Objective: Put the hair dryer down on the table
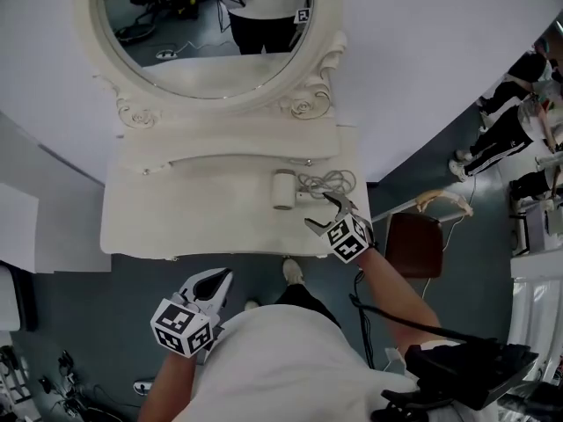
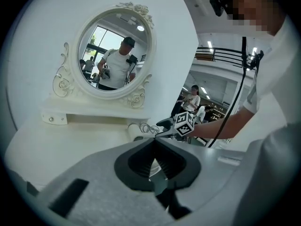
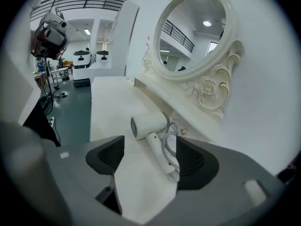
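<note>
Hair dryer (image 1: 283, 190) lying on table (image 1: 176, 218) – just ahead of right gripper (image 1: 319, 211), jaws apart, nothing clamped, left gripper (image 1: 222, 278) jaws together, empty

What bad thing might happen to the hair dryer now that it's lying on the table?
1. The right gripper is open, with the hair dryer handle's end close to one pad. Backing out crooked might bump or drag it.
2. The cord lies looped beside the handle, so a jaw might snag a loop.
3. Both lie near the right end of the table, so a snag could tug them off.
</note>
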The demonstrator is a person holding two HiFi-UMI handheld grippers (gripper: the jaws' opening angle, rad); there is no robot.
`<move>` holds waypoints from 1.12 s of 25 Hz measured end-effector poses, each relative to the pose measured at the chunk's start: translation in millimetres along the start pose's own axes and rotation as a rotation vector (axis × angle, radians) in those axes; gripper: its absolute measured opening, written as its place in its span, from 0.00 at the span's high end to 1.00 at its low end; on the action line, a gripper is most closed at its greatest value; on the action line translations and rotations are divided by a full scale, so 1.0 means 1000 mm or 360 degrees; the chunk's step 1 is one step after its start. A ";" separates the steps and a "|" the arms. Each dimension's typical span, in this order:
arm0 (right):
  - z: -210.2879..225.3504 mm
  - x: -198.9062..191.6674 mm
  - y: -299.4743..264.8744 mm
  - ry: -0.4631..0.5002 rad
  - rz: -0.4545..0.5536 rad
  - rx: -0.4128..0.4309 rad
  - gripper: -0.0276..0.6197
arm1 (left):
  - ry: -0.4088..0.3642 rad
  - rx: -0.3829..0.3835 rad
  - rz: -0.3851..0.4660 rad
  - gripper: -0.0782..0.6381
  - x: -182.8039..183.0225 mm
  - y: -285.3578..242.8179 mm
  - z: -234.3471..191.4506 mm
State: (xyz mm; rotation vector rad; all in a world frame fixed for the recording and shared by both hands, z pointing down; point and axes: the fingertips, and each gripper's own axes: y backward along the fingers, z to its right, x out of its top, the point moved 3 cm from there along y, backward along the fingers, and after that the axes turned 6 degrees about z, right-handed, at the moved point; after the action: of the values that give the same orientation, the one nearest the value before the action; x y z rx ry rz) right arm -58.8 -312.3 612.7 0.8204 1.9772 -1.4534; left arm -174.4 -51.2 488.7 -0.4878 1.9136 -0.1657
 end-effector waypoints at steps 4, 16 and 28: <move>-0.042 0.003 0.030 -0.0166 0.0057 -0.0066 0.55 | -0.0040 -0.0051 -0.0006 0.89 -0.007 0.017 0.002; -0.203 0.008 0.104 -0.0601 0.0123 -0.0009 0.96 | -0.0203 -0.0206 -0.0103 0.89 -0.043 0.053 0.028; -0.261 0.040 0.146 -0.0556 0.0210 0.0072 0.96 | -0.0312 -0.0301 -0.0155 0.89 -0.068 0.070 0.059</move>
State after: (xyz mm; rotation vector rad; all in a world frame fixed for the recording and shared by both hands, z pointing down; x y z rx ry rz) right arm 3.8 -22.0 561.4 0.6504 1.6068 -1.4563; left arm -117.1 46.6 500.6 -0.6992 1.7221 0.0013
